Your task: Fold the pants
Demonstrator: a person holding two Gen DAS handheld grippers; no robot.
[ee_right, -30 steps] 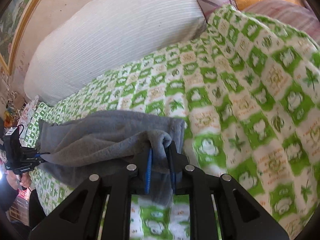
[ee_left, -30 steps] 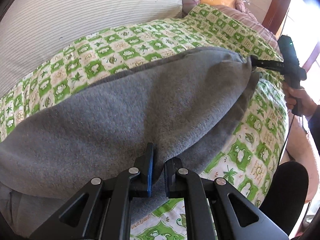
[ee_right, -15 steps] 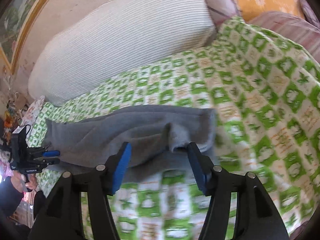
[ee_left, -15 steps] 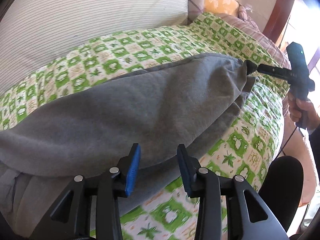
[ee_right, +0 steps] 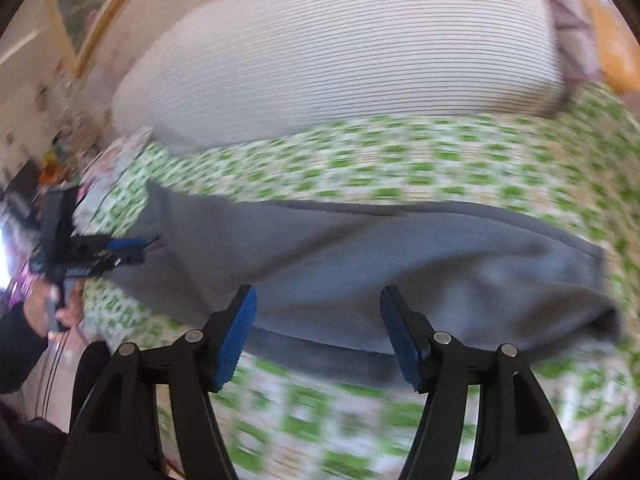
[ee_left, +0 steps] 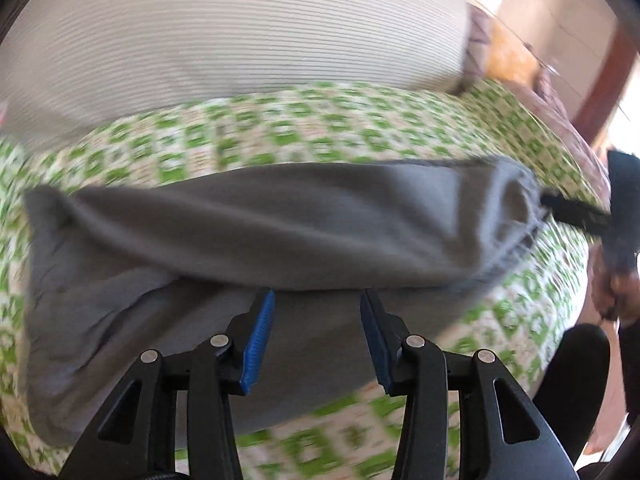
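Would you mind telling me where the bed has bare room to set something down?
Free: the strip of green checked bedspread between the gray pants and the striped pillow, plus the near edge below the pants. The middle is covered by the pants.

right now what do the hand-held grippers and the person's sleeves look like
Each hand-held gripper, left and right, is black with angular triangular cut-outs, silver round pivot pins and ribbed blue pads on two fingers. A dark sleeve covers the left arm, and thin dark cables hang below that hand.

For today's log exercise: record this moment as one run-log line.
pants: folded on bedspread | left gripper: opening, empty | right gripper: opening, empty
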